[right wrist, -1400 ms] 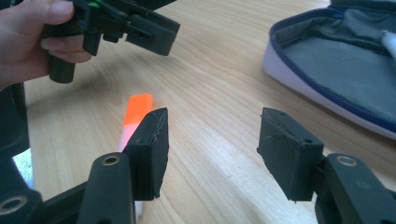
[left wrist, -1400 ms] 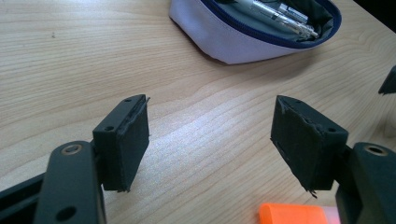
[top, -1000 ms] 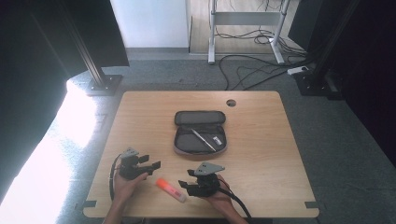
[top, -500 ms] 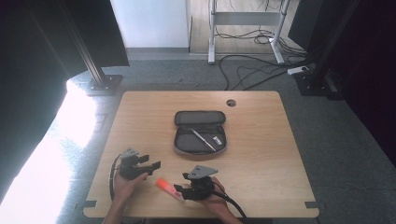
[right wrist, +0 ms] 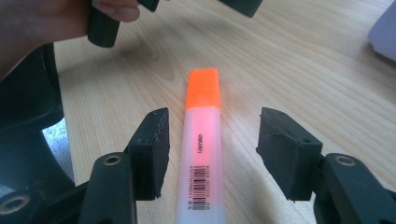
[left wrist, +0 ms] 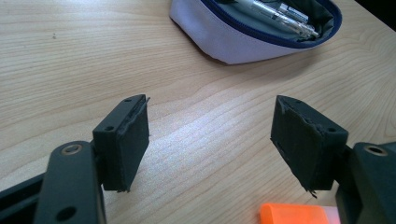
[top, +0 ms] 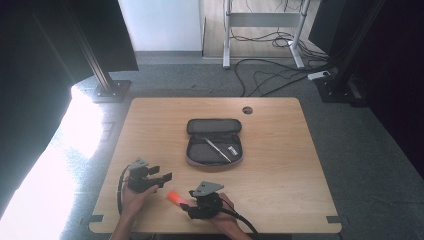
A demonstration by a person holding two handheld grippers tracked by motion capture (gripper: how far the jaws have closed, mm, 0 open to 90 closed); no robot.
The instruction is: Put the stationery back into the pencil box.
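Between the right claw's (right wrist: 210, 154) parted jaws lies the highlighter (right wrist: 201, 154), its rear end cut off.

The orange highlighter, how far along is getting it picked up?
Done so far: the pencil case lies unzipped with pens inside. In hand: the right gripper has its open jaws on either side of the orange highlighter, which lies flat on the table; the pads are not yet touching it. Left: closing, lifting, probably putting it in the case. The left gripper waits open.
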